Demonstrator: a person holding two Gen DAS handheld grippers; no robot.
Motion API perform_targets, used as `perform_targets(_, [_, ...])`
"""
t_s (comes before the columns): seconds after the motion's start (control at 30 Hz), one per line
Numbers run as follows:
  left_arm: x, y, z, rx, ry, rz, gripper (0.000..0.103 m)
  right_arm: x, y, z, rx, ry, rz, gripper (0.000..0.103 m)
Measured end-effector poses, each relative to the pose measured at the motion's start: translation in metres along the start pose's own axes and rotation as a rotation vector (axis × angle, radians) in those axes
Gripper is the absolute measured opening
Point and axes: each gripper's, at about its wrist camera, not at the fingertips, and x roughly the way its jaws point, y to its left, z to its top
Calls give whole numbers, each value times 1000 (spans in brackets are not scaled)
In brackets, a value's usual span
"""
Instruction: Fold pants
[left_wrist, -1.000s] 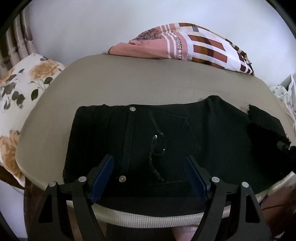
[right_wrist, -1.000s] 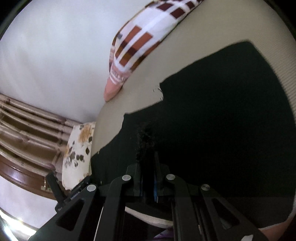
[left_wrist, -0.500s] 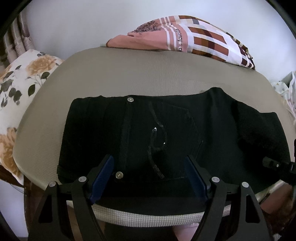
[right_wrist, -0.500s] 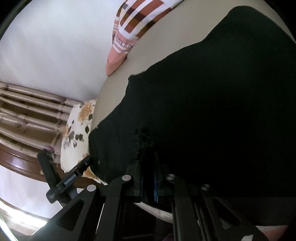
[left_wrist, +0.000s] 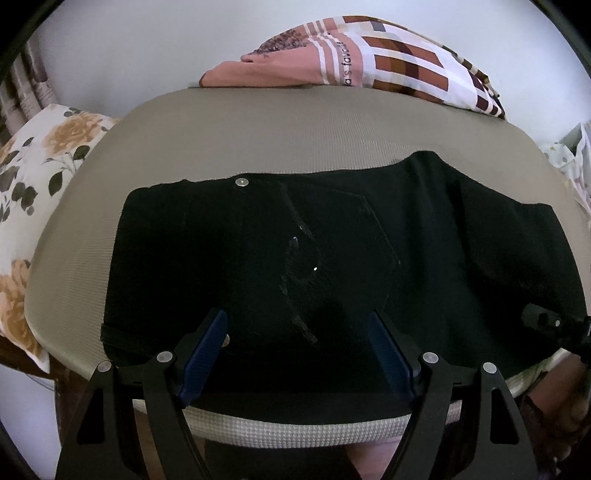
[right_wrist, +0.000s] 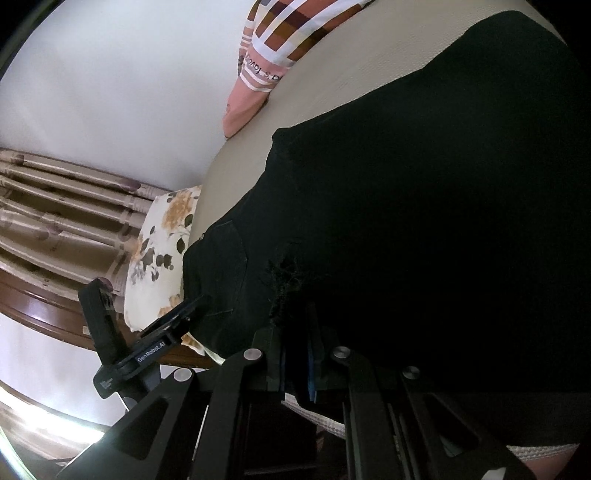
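While spread flat on the grey mattress (left_wrist: 258, 122), black pants (left_wrist: 332, 258) run long axis left to right. Left gripper (left_wrist: 297, 328) hovering over the near edge, jaws wide apart, empty. Right gripper (right_wrist: 295, 332) pinched together on a frayed fold, nearer the cloth.

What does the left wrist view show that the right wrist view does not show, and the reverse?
Only the left wrist view shows the left gripper from behind, open above the pants, and their silver button.

Only the right wrist view shows the right gripper shut on a frayed edge of the pants, and a wooden headboard.

Both show the black pants on the beige mat, the floral pillow and the checked cloth.
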Motion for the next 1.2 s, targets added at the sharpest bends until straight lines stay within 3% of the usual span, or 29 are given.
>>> perform_targets(1.07, [16,-3,-5,19,46,-2,79,22,27,-9,-94,41,-26,14])
perform_targets(1.2, [15,-5,-6,27,47,5,79,22,24,-9,-54,56,66,27])
